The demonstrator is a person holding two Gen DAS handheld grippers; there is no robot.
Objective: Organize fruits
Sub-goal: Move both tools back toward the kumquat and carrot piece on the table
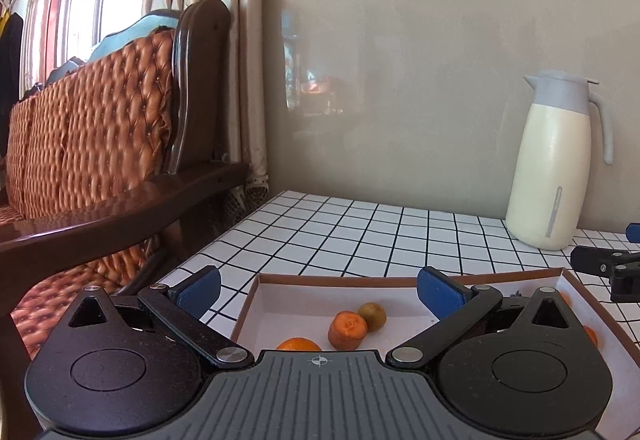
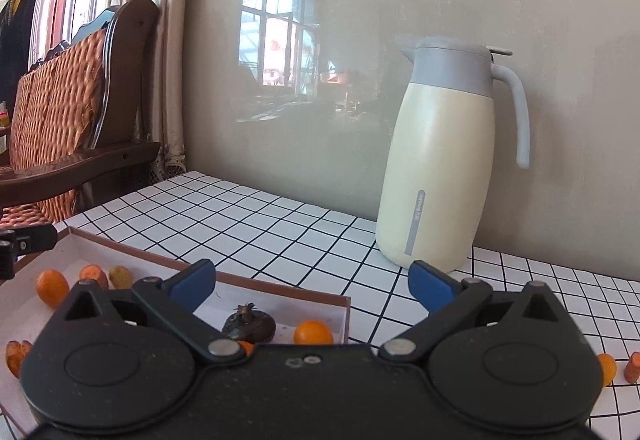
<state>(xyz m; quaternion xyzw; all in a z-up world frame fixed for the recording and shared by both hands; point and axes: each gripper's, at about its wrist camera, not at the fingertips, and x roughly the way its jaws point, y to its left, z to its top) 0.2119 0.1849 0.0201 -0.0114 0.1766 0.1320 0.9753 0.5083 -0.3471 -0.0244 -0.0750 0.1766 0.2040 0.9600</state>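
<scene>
Oranges [image 2: 313,333], carrot chunks [image 1: 347,330] and a dark fruit [image 2: 250,325] fill the tray [image 2: 280,290]; both jaws gape empty.

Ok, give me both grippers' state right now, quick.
Left gripper: open, jaws wide, nothing between them, above the tray.
Right gripper: open, jaws wide, holding nothing.
</scene>
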